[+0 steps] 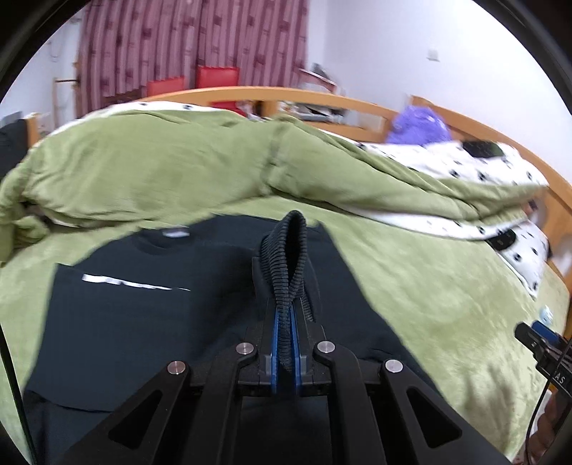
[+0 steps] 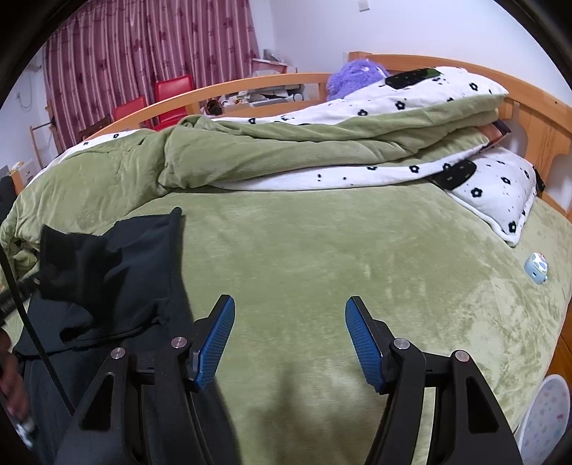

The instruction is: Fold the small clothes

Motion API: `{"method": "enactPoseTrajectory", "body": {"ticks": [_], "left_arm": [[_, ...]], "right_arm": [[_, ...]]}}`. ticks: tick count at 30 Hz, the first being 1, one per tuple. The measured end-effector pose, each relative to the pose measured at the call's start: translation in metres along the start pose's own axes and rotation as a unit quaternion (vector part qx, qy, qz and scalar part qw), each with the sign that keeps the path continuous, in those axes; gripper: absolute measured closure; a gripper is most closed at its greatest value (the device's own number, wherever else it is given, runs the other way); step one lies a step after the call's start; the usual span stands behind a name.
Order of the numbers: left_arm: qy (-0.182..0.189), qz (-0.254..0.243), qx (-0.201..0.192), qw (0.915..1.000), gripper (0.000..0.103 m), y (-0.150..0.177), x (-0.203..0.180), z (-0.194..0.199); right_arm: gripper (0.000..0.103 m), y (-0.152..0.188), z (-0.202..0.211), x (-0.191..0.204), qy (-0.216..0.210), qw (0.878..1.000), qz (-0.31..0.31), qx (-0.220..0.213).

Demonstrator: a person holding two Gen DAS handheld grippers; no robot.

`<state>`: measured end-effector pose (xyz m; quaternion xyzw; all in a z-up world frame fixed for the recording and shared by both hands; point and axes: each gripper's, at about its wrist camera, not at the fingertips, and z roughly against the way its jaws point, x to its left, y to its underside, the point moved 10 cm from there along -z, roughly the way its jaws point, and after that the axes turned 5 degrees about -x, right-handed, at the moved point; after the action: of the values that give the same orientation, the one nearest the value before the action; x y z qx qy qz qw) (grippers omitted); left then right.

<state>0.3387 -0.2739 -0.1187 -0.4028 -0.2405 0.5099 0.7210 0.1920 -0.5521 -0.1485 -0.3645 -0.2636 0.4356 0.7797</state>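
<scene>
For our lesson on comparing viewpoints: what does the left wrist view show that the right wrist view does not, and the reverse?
Left wrist only: the left gripper shut on a ribbed cuff, and white print on the black garment.

Right wrist only: the right gripper open over bare green blanket.

Both: the garment, red curtain, purple plush, small blue case.

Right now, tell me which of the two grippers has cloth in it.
The left gripper: its blue pads are shut on the ribbed cuff of the black garment. The right gripper stands open over bare green blanket.

Wooden bed (image 2: 529, 93), green blanket (image 2: 321, 250), maroon curtains (image 2: 143, 46), white walls (image 2: 429, 28).
</scene>
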Motion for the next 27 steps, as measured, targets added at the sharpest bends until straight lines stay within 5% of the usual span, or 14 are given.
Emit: {"method": "enactPoseTrajectory", "body": {"ticks": [12,27], "left_arm": [[-0.083,0.045,-0.010,0.9955,0.097,-0.016,0.162,0.021],[-0.112,0.139,0.068,0.9816,0.087,0.076,0.293,0.014]], "right_arm": [[0.040,-0.002,0.005,0.082,-0.013,0.998,0.059,-0.010],[0.040,0.033,-0.016,0.168,-0.025,0.987,0.155,0.012]]}}
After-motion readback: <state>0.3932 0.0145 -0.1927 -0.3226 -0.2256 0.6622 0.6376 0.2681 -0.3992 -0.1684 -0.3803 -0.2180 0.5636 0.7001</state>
